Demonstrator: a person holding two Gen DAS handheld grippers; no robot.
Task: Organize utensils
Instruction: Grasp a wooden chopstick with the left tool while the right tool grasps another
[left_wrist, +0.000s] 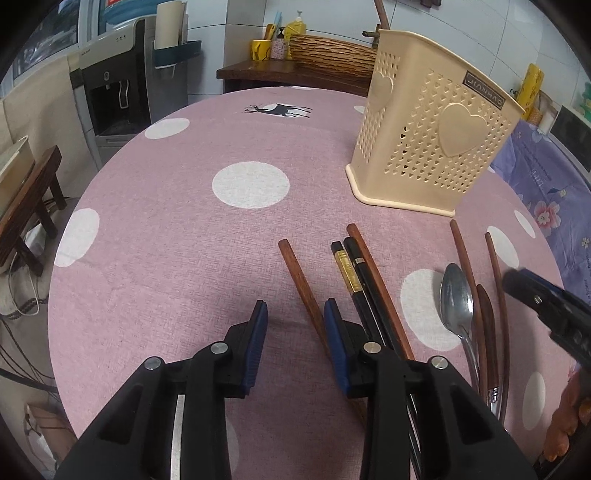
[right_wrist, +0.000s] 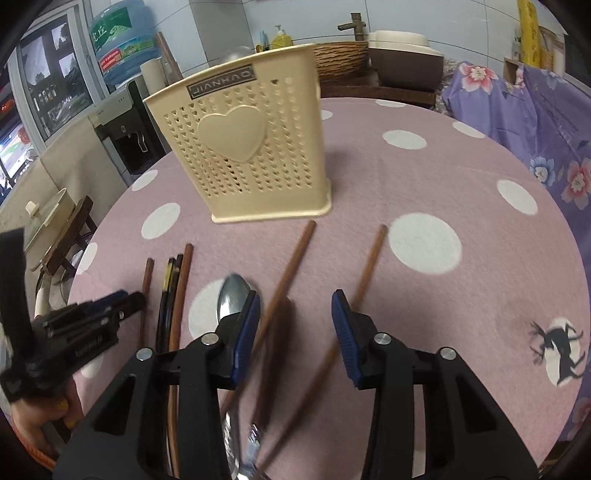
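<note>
A cream perforated utensil holder (left_wrist: 430, 138) with heart shapes stands upright on the pink dotted table; it also shows in the right wrist view (right_wrist: 255, 147). In front of it lie several brown wooden chopsticks (left_wrist: 301, 284), two black chopsticks (left_wrist: 356, 280), a metal spoon (left_wrist: 456, 299) and a dark wooden utensil (left_wrist: 485, 317). My left gripper (left_wrist: 295, 314) is open and empty, low over the table beside a brown chopstick. My right gripper (right_wrist: 295, 304) is open and empty above the spoon (right_wrist: 232, 291) and two brown chopsticks (right_wrist: 291, 262). Each gripper appears in the other's view at the edge.
The round table (left_wrist: 166, 229) has a pink cloth with white dots. A water dispenser (left_wrist: 110, 88) and a wooden stool (left_wrist: 29, 206) stand to the left. A sideboard with a woven basket (left_wrist: 328, 55) is behind. A purple floral cloth (right_wrist: 535, 122) is on the right.
</note>
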